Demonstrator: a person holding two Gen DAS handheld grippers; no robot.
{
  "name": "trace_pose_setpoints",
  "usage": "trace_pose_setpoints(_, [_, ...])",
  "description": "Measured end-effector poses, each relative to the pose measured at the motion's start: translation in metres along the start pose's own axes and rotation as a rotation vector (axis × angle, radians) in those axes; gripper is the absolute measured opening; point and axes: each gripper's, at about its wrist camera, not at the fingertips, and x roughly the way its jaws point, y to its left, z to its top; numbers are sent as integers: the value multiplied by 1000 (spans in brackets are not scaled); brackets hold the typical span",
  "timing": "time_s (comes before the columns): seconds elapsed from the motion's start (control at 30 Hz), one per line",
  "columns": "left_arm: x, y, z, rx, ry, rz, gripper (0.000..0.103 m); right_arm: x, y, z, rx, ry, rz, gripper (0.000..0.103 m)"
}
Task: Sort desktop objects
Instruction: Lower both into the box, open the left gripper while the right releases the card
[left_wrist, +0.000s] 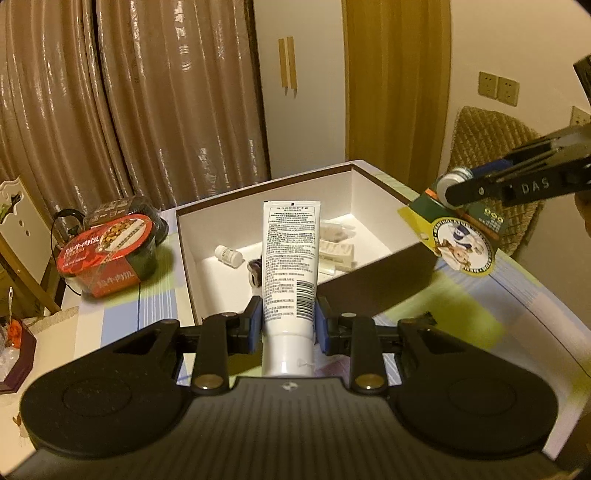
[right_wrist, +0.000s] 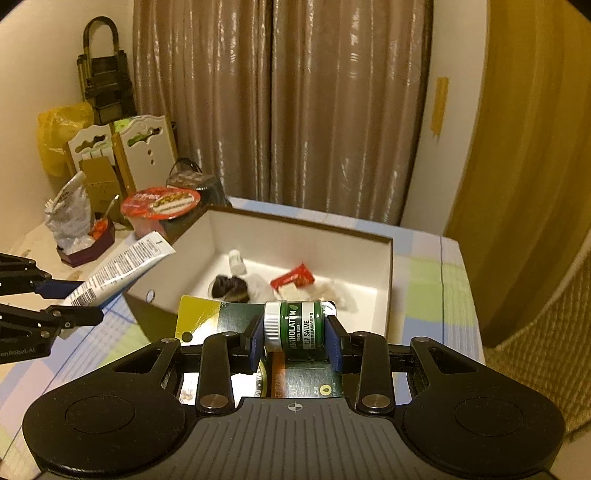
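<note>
The back of the room was closed off by shiny brown curtains (right_wrist: 280, 110), lit warmly from indoors. A cream wall (left_wrist: 517, 44) carried two sockets (left_wrist: 498, 88) (a third was partly seen lower down). A white wardrobe door (left_wrist: 295, 92) was flanked by wooden panelling (left_wrist: 395, 92). The surface (left_wrist: 517, 306) was covered with a pastel checked cloth, and a woven chair back (left_wrist: 491, 147) stood just behind it.

The white tube (left_wrist: 289, 273) looks like glossy plastic. The open box (right_wrist: 384, 280) is matt cardboard, white inside. A smooth checked cloth covers the table (right_wrist: 432, 280). The curtains (left_wrist: 147, 110) have a shiny, ribbed sheen.
</note>
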Motion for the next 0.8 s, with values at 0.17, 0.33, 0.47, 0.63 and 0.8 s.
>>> trace_pose_setpoints(0.17, [23, 4, 15, 6, 15, 8, 25, 24, -15, 14, -10, -4, 15, 34])
trace_pose_setpoints(0.33, [48, 9, 28, 10, 36, 10, 25, 46, -27, 27, -9, -3, 27, 34])
trace_pose_setpoints(0.47, [67, 13, 37, 14, 52, 14, 25, 66, -37, 35, -14, 7, 31, 34])
trace_pose_setpoints(0.63, [90, 21, 46, 21, 75, 21, 25, 91, -50, 46, -18, 18, 30, 34])
trace_pose_setpoints(0.8, [115, 28, 55, 32, 98, 23, 25, 114, -58, 57, -30, 29, 31, 34])
